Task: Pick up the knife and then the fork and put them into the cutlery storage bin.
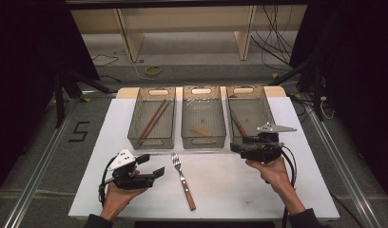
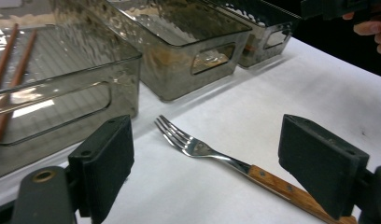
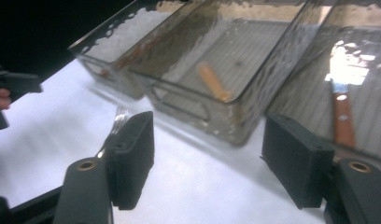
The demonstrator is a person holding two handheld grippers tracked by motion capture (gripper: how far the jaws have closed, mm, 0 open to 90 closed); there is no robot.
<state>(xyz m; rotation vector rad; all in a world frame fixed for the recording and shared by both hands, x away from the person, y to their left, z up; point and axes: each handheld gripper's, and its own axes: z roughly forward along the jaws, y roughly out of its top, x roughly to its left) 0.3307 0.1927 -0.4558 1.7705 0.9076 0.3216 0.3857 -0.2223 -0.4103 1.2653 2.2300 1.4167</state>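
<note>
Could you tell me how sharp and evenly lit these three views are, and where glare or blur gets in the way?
High view: sharp but dim, dark surroundings, the white table brightest. Left gripper view: crisp on the fork, with reflections on the bin walls. Right gripper view: soft and smeared, glare on the bin walls, the fork blurred.

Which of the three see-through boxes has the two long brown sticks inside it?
The left box, the one farthest from the right tool. Two long brown sticks lie slanted in it. The middle box holds one short piece, and the right box holds a wooden-handled utensil.
</note>
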